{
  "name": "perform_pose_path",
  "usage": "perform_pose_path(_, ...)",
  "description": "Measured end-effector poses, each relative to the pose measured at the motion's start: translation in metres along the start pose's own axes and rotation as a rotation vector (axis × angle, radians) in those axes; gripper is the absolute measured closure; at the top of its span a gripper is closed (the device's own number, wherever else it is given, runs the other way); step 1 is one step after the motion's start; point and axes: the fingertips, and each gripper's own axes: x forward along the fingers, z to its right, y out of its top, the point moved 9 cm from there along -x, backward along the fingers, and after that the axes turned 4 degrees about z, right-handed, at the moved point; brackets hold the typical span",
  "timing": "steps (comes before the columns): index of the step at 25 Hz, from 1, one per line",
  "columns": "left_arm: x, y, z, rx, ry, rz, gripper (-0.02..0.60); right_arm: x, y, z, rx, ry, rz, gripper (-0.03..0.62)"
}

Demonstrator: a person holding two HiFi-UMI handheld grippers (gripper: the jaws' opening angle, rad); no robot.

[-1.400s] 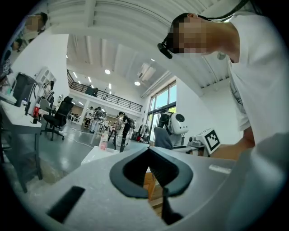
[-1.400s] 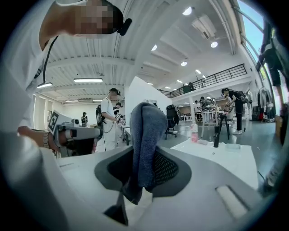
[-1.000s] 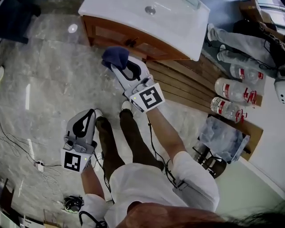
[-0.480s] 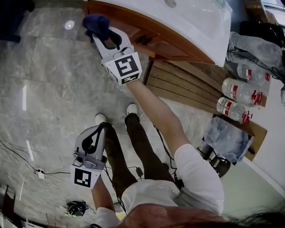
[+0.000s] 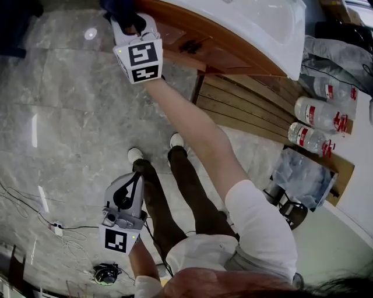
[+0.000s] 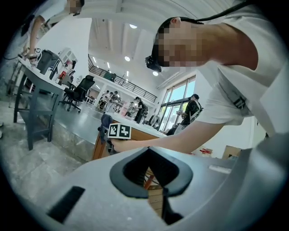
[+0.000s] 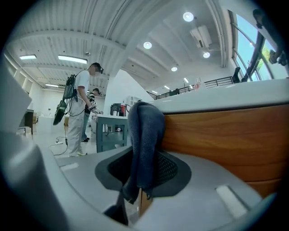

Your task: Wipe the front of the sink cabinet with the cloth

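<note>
The wooden sink cabinet (image 5: 198,43) with its white top (image 5: 262,20) runs along the upper edge of the head view. My right gripper (image 5: 124,15) is at the cabinet's left end, shut on a dark blue cloth (image 5: 115,7). In the right gripper view the cloth (image 7: 145,128) hangs folded between the jaws of the right gripper (image 7: 143,151), right beside the wood front (image 7: 221,135). My left gripper (image 5: 138,174) hangs low beside the person's legs, shut with nothing in it. In its own view the left gripper (image 6: 148,150) faces the cabinet (image 6: 101,145) from a distance.
A slatted wooden platform (image 5: 250,102) lies right of the cabinet, with water bottles (image 5: 319,114) and a plastic bag (image 5: 303,174) beyond it. Cables (image 5: 52,228) trail over the marble floor at lower left. A person (image 7: 79,113) stands far behind by a table.
My right gripper has carried the cloth leftward along the cabinet front to its left end. The left gripper has drifted lower and stayed shut.
</note>
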Motion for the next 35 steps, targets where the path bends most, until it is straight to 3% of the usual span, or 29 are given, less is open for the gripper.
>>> perform_pose_path(7,0.002,0.004,0.003,0.008,-0.004,0.017,0.583,-0.011,-0.003,0.009,-0.011,-0.03,-0.001,0.482)
perform_pose_path(13,0.008,0.002,0.002,0.011,-0.023,0.015,0.583,-0.048,-0.01,0.036,0.049,-0.091,0.014,0.482)
perform_pose_path(35,0.057,-0.019,0.053,0.014,-0.138,-0.032,0.583,-0.268,-0.022,0.21,0.074,-0.353,0.041,0.451)
